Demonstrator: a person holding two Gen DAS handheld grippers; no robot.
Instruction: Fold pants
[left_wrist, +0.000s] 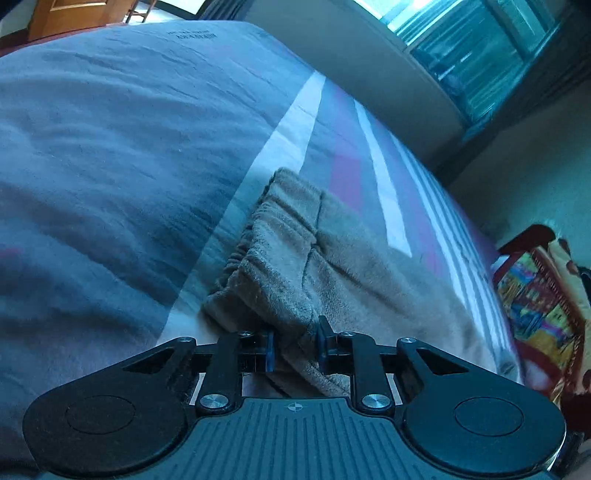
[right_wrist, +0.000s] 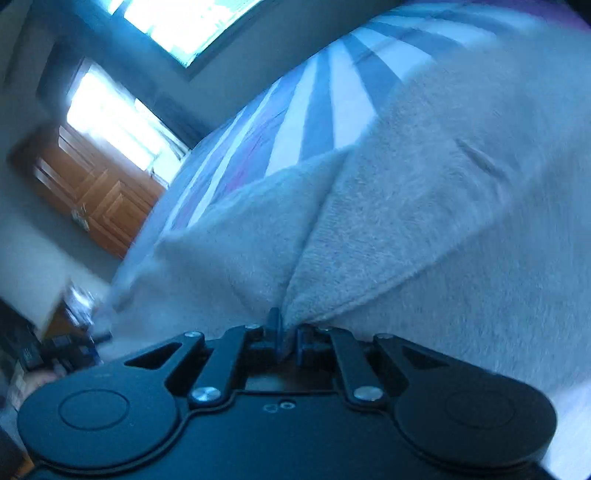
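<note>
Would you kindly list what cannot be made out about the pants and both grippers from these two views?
- Left wrist view: the left gripper straddles a fold of the pants; whether its pads press the cloth is unclear.
- Left wrist view: the pants' legs run out of sight behind the gripper body.
- Right wrist view: motion blur smears the pants, so their overall layout is unreadable.
- Right wrist view: cloth covers the right gripper fingertips.

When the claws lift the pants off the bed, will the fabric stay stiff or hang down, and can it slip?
The pants will probably hang limp: the fleecy fabric already bunches and creases on the striped bedspread. They look thick, so perhaps a little heavy for cloth. Slipping seems unlikely, since the right claw pinches a fuzzy fold, while the left claw has cloth between its jaws.
</note>
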